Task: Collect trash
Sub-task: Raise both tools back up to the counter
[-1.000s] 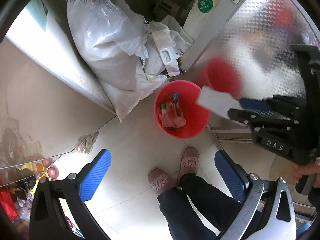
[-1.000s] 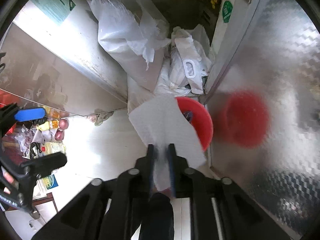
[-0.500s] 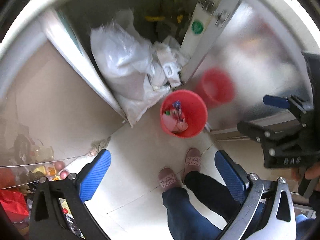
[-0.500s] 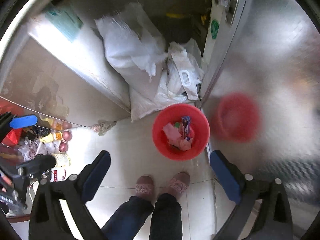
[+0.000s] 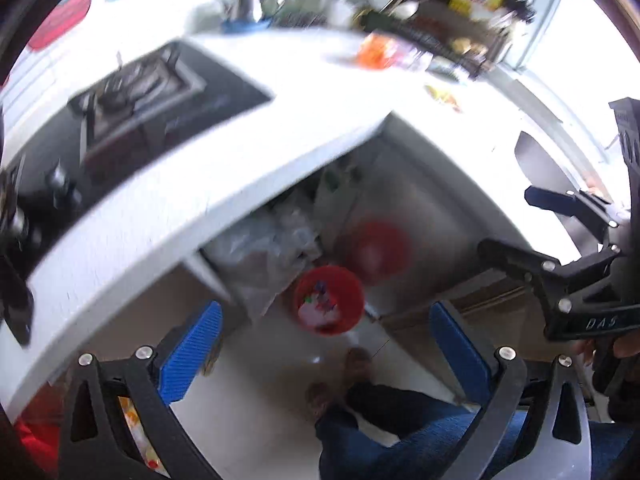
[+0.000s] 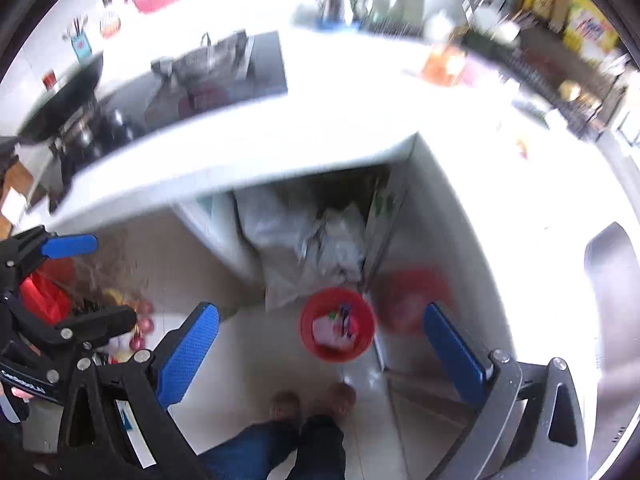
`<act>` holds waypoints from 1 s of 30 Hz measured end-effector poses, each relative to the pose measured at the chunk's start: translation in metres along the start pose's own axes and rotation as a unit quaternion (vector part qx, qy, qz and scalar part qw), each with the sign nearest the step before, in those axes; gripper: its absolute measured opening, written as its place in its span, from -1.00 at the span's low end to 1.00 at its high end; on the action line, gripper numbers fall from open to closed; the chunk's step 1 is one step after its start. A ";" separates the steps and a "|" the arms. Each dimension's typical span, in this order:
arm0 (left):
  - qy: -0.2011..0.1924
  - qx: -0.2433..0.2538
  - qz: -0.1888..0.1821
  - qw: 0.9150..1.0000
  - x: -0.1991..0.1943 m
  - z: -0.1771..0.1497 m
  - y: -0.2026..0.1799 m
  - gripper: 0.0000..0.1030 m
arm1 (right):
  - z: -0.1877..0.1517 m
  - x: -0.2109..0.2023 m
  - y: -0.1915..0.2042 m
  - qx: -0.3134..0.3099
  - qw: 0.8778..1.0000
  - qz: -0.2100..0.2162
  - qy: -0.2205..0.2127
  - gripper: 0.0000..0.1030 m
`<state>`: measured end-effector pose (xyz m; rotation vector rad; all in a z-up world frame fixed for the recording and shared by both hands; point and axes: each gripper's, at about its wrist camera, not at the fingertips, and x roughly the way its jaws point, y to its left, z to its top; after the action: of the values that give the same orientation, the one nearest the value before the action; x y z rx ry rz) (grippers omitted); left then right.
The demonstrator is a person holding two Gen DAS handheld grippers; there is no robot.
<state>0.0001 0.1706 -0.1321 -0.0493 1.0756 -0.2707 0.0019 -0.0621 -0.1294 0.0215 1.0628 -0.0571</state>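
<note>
The red bin (image 6: pixel 338 324) sat on the floor at lower centre of the frame, pink and white scraps already inside, so one drop looked finished. Both claws hung above it, spread and empty: the right gripper (image 6: pixel 320 348), whose jaws had just been opening, and the left gripper (image 5: pixel 320 344). Behind the bin, white sacks (image 6: pixel 316 240) crowded the open cupboard. Across the upper frame, the counter (image 6: pixel 340 128) held orange wrappers (image 6: pixel 440 65), probably left to collect.
</note>
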 end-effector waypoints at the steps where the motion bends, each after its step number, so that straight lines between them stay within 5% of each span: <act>1: -0.006 0.007 -0.004 1.000 -0.007 0.007 -0.004 1.00 | 0.003 -0.011 0.000 0.002 1.000 -0.004 -0.008 0.99; 13: -0.052 0.098 -0.024 0.994 -0.051 0.083 -0.041 1.00 | 0.035 -0.068 -0.037 0.045 0.994 -0.066 -0.075 0.99; 30: -0.025 0.118 -0.037 0.992 0.011 0.181 -0.088 1.00 | 0.080 -0.056 -0.120 0.080 0.992 -0.072 -0.073 0.99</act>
<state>0.1461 0.0666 -0.0406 0.1149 0.9871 -0.4604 0.0372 -0.1831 -0.0401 0.0844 0.9103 -0.2709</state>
